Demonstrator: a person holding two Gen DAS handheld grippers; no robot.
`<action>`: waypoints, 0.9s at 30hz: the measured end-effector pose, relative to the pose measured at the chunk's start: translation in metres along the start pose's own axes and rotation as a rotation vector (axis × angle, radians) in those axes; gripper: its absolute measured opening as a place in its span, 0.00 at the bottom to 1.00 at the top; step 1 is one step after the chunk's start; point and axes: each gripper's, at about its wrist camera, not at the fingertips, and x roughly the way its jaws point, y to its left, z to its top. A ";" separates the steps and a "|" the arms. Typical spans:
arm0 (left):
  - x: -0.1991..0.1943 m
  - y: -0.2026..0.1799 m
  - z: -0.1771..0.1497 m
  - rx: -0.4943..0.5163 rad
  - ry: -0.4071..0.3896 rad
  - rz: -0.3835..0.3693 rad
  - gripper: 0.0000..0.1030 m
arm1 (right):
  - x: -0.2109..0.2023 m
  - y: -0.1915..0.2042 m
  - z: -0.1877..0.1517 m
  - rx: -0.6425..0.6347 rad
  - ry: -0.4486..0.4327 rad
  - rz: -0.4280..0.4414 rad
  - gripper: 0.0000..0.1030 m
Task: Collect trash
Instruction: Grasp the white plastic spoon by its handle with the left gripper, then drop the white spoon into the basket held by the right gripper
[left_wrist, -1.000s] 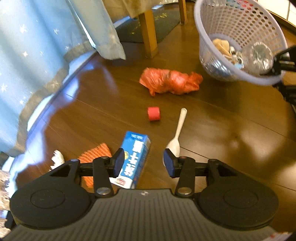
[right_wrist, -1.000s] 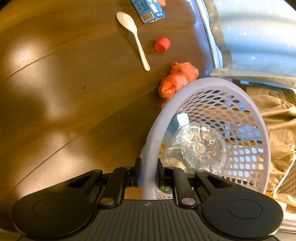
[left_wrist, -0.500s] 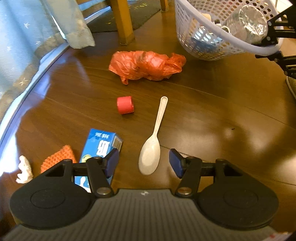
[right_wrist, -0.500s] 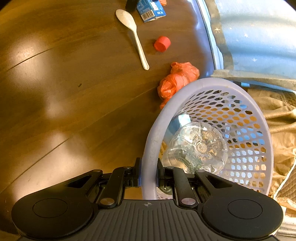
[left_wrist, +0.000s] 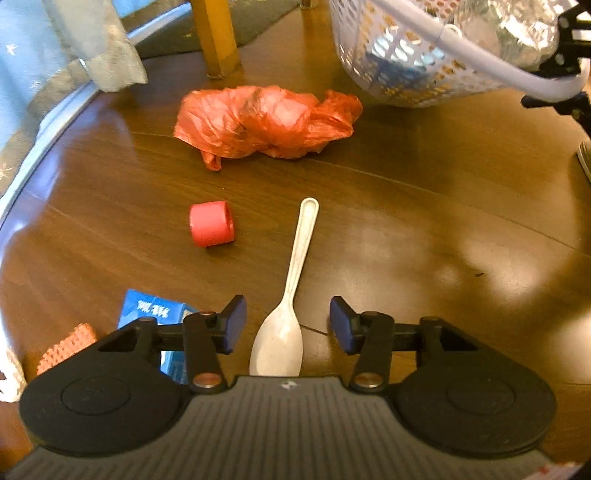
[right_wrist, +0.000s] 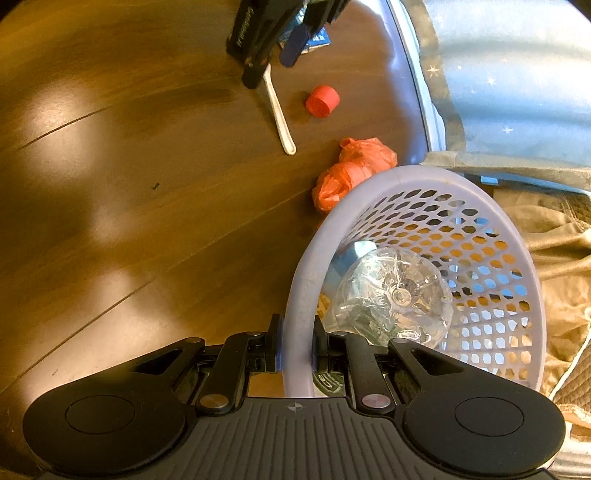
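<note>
Left gripper (left_wrist: 284, 320) has just been closing, not gripping yet; spoon (left_wrist: 282, 332) bowl sits between the fingers, its near edge hidden. Right gripper (right_wrist: 294, 345) clamps the basket (right_wrist: 406, 177) rim.

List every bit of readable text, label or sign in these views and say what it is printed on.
Blue cardboard carton: white characters on its top face, too blurred to read.
Black body of the left tongs: white lettering along its side, too blurred to read.
Small cross mark on the ribbed grey camera housing; no words.
Nothing else carries text.

Wood floor (left_wrist: 406, 229) – star curtain (right_wrist: 517, 74), table leg (left_wrist: 218, 37).
</note>
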 end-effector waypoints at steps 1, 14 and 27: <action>0.003 0.000 0.001 0.003 0.002 -0.001 0.39 | 0.000 0.000 0.000 0.000 -0.001 0.002 0.10; 0.016 -0.002 0.010 0.040 0.039 -0.012 0.17 | -0.001 0.001 0.002 0.002 -0.007 0.004 0.10; 0.011 -0.004 0.009 0.026 0.076 0.000 0.04 | 0.001 0.003 0.001 0.001 -0.005 0.008 0.10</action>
